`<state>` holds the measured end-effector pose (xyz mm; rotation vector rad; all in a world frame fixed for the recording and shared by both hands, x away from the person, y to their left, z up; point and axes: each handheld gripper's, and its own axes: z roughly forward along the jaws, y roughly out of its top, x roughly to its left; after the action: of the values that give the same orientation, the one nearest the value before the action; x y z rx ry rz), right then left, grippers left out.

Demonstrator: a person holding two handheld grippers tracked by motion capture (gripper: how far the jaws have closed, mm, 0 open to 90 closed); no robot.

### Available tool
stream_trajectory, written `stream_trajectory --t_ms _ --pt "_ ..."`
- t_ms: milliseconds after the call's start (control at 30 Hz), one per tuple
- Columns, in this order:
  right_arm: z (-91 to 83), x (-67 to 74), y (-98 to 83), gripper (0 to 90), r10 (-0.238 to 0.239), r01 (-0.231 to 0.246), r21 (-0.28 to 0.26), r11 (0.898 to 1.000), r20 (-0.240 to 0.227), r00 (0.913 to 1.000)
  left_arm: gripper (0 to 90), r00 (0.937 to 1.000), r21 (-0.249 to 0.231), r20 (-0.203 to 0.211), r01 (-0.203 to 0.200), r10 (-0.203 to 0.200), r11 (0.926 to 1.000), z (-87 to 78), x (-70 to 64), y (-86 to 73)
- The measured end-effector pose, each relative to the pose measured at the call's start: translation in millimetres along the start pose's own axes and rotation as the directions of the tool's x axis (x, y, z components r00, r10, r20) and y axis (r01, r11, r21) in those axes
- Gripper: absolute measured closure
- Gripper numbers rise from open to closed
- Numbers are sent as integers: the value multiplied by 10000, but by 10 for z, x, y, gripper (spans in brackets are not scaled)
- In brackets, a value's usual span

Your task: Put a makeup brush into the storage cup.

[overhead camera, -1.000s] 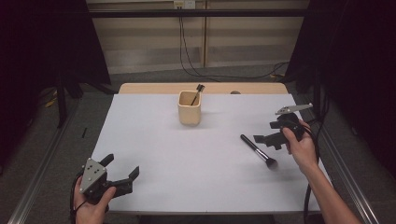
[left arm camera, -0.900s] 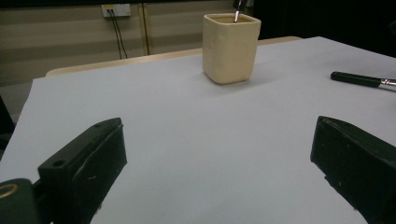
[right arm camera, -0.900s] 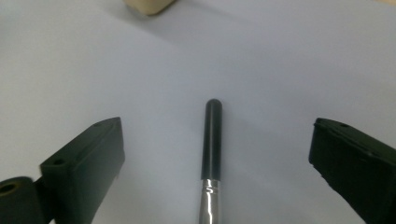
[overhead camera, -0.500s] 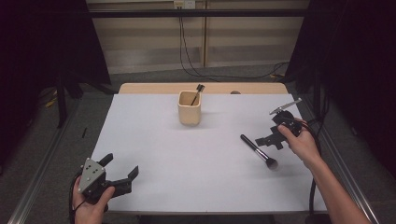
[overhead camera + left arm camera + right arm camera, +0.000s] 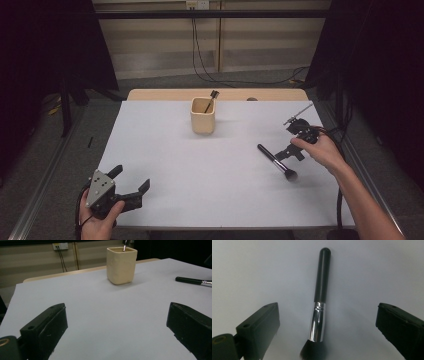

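A black-handled makeup brush (image 5: 276, 162) with a silver ferrule lies on the white table cover at the right. My right gripper (image 5: 290, 142) hovers just beside and above it, open. In the right gripper view the brush (image 5: 322, 282) lies lengthwise between the two jaws, bristles toward me, and neither pad touches it. The jaws have just been closing slightly. My left gripper (image 5: 130, 178) rests open at the near left corner with nothing between its jaws (image 5: 117, 325). A cream square cup (image 5: 203, 122) stands upright at the far middle, and a thin brush (image 5: 212, 97) leans inside it.
The white cover (image 5: 200, 170) spans the table, with a wooden strip (image 5: 165, 94) showing along its far edge. From the left gripper view the cup (image 5: 121, 265) stands ahead and the brush handle (image 5: 192, 280) lies at the right. Cables trail on the floor behind.
My right hand has shifted only slightly over the brush. The brush, the cup and my left gripper stay where they were.
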<state>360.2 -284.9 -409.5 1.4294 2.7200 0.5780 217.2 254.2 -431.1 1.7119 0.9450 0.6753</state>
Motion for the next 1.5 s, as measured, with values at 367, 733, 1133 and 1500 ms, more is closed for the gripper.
stream_trajectory --t_ms 367,733,1133,1500 --pt "222 62 -2 61 -224 172 1501 9885 333 9992 32 10000 14 -41 0 0 10000 3 18 -8" --pt "332 101 -27 240 -314 261 2094 9775 219 9993 32 9999 -10 -102 65 -66 10000 -4 34 -15" --pt "456 204 -44 448 -901 600 2733 9600 987 9910 32 9999 -29 -76 93 -93 10000 -5 35 -13" --pt "458 231 23 713 -578 239 3174 9480 978 9935 32 9999 -16 -97 38 -38 10000 -23 46 -14"
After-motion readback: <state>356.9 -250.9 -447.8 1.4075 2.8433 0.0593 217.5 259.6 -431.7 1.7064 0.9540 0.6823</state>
